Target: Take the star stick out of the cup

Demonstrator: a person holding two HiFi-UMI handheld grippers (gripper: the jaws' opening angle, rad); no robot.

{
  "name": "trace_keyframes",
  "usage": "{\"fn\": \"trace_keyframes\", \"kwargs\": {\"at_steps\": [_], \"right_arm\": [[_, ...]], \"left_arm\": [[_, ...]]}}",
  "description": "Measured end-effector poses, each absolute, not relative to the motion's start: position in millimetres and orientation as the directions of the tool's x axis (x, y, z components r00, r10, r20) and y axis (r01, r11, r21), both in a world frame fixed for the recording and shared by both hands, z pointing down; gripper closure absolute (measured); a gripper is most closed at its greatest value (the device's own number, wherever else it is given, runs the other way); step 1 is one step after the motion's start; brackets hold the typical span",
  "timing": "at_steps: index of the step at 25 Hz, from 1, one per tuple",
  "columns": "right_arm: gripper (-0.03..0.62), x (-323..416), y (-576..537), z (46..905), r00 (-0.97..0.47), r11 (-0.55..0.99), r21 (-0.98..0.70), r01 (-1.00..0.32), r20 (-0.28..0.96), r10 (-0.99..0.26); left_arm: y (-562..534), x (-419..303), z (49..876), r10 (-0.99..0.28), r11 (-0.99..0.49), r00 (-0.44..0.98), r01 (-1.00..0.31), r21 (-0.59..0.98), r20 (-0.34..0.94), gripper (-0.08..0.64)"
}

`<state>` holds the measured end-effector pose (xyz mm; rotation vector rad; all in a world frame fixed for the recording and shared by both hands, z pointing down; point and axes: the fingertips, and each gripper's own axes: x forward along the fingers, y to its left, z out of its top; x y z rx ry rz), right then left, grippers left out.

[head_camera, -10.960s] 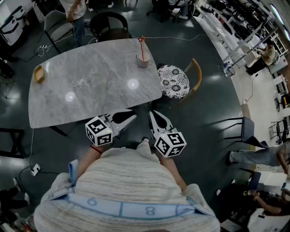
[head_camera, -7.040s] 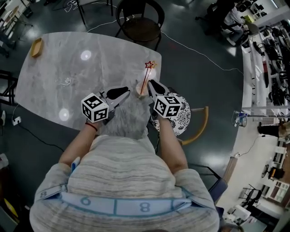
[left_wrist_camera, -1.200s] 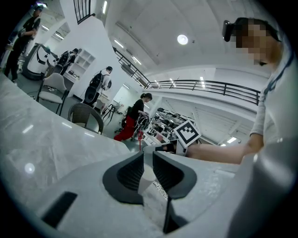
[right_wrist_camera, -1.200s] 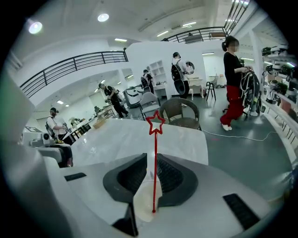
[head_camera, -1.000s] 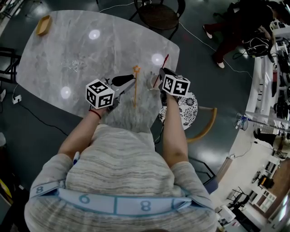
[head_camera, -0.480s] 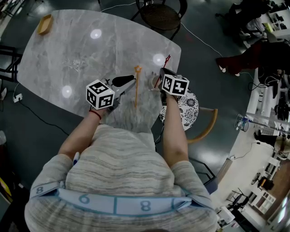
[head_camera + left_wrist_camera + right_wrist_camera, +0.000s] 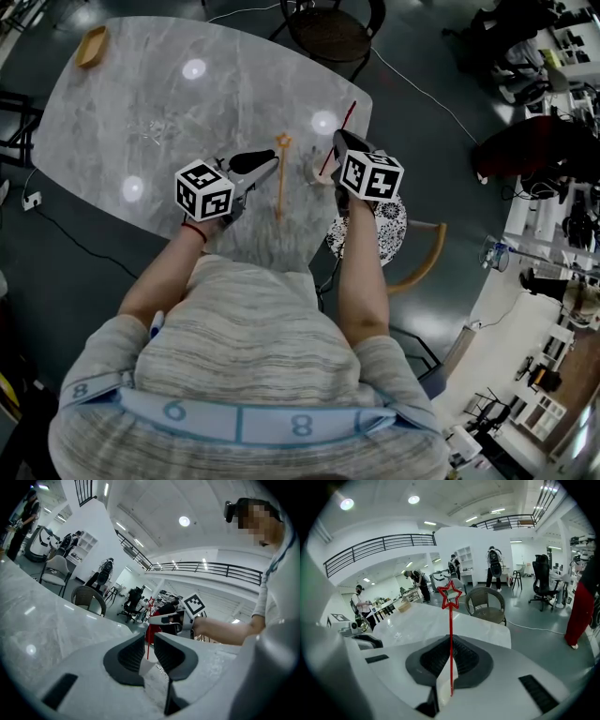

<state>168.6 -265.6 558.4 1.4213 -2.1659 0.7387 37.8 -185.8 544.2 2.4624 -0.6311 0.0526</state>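
Red stick point(image 7: 451, 641) in just-tightened right tongs point(image 7: 449, 662); left tongs point(image 7: 149, 645) apart; orange stick point(image 7: 279, 178) only overhead.

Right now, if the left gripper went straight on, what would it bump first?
Probably the cup: the left gripper points at it. The orange star stick lies flat between them, likely under its path, though depth is unclear.

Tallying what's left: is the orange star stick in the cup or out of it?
Out. In the head view the orange star stick lies flat on the table, beside the cup.
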Motion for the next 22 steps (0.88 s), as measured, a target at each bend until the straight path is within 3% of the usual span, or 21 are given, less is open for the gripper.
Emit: {"fn": "trace_keyframes", "kwargs": {"at_steps": [8,22], "right_arm": [[0.574,138.6,-258.5,513.0,-0.484,0.409,-0.265,-0.873,0.571,-0.663],[0.574,73.7,-200.2,624.0,-0.507,0.416,-0.340,-0.843,0.760,-0.407]], "left_arm": [[-181.9,42.4,536.9,-0.431,-0.723,0.888,-0.446,0.527,0.161,0.505],[-177.1,17.6,536.8,-0.445,-0.720,0.883,-0.452,0.526,0.149,0.505]]}}
